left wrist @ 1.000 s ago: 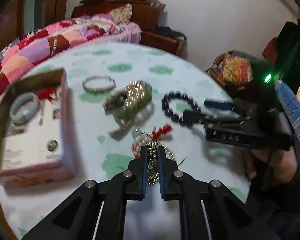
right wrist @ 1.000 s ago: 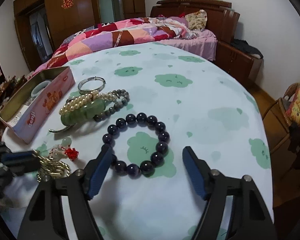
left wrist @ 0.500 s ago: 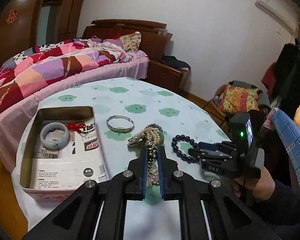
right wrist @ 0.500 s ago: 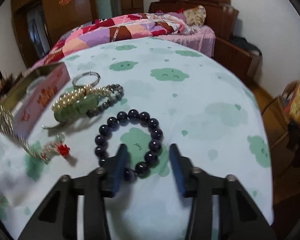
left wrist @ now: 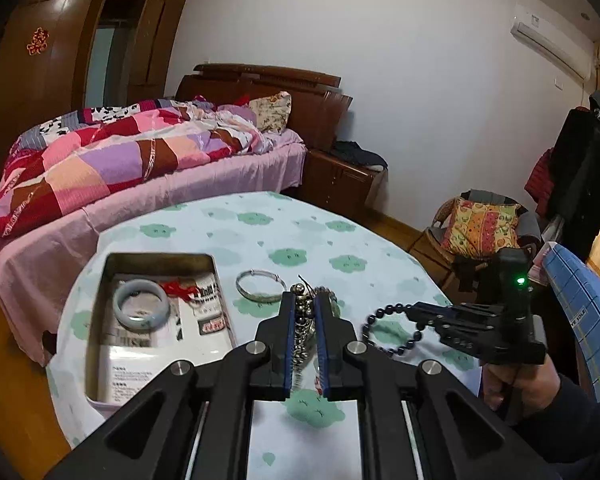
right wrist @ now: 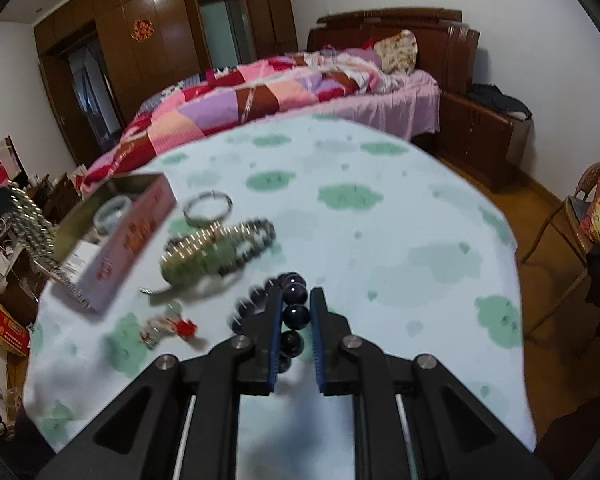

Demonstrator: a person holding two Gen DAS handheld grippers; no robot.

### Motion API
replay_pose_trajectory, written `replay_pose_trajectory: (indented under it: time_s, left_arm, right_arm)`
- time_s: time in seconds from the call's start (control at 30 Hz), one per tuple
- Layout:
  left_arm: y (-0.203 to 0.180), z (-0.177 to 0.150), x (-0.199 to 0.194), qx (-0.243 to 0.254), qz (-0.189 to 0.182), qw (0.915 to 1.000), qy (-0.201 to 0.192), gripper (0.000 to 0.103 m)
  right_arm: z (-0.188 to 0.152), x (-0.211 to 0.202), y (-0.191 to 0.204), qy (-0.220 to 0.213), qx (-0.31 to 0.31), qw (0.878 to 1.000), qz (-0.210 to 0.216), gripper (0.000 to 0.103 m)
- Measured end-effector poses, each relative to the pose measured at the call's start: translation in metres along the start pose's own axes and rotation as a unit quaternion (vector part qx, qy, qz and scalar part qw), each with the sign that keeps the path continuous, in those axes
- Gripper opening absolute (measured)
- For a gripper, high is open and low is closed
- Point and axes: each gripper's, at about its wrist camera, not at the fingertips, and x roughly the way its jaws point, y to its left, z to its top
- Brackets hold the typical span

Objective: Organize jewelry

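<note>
My left gripper (left wrist: 302, 300) is shut on a metal bead chain (left wrist: 300, 332), which hangs above the round table (left wrist: 284, 236); the same chain (right wrist: 32, 216) shows at the left of the right wrist view. My right gripper (right wrist: 296, 296) is closing its jaws on the dark bead bracelet (right wrist: 296, 314), whose beads sit pressed between the pads. From the left wrist view, that bracelet (left wrist: 380, 332) dangles from the right gripper (left wrist: 416, 314). The open tin box (left wrist: 156, 256) holds a pale jade bangle (left wrist: 141, 309).
On the cloth lie a silver bangle (right wrist: 207, 208), a heap of pearls and green stone (right wrist: 216, 252) and a small red charm (right wrist: 168, 326). A bed (left wrist: 140, 160) stands behind the table, a cushioned chair (left wrist: 480, 232) to the right. A person's hand (left wrist: 516, 384) holds the right gripper.
The left gripper has risen, taking the chain off the table. The right gripper's jaws have closed from wide apart onto the dark bracelet's beads, and it has lifted a little.
</note>
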Motion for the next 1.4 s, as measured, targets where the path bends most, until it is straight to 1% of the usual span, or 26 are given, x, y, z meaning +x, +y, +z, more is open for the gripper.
replay_pose_trajectory:
  time_s: [0.2,0.33,0.43,0.63,0.77,1.1,1.4]
  left_arm:
    - [0.007,0.011,-0.006,0.014,0.013,0.9997,-0.012,0.008]
    - [0.02,0.02,-0.005,0.019,0.029,0.9993,-0.017,0.008]
    - [0.033,0.023,-0.003,0.012,0.038,0.999,-0.019,0.008]
    - [0.06,0.026,-0.002,-0.01,0.054,0.9981,-0.027,0.008]
    - [0.076,0.025,0.004,-0.025,0.061,0.9975,-0.023,0.008]
    - [0.091,0.022,0.014,-0.035,0.071,0.9968,-0.011,0.008]
    - [0.114,0.023,0.018,-0.048,0.089,0.9948,-0.007,0.008]
  right_arm:
    - [0.013,-0.015,0.01,-0.024,-0.005,1.0,0.011,0.016]
    - [0.02,-0.022,0.018,-0.035,-0.015,0.999,0.016,0.016]
    - [0.026,-0.026,0.024,-0.04,-0.023,0.999,0.02,0.016]
    - [0.046,-0.027,0.046,-0.047,-0.043,0.997,0.045,0.016]
    - [0.059,-0.023,0.069,-0.05,-0.069,0.995,0.061,0.016]
    - [0.086,-0.001,0.127,-0.051,-0.127,0.986,0.093,0.016]
    - [0.103,0.021,0.167,-0.044,-0.159,0.98,0.113,0.016]
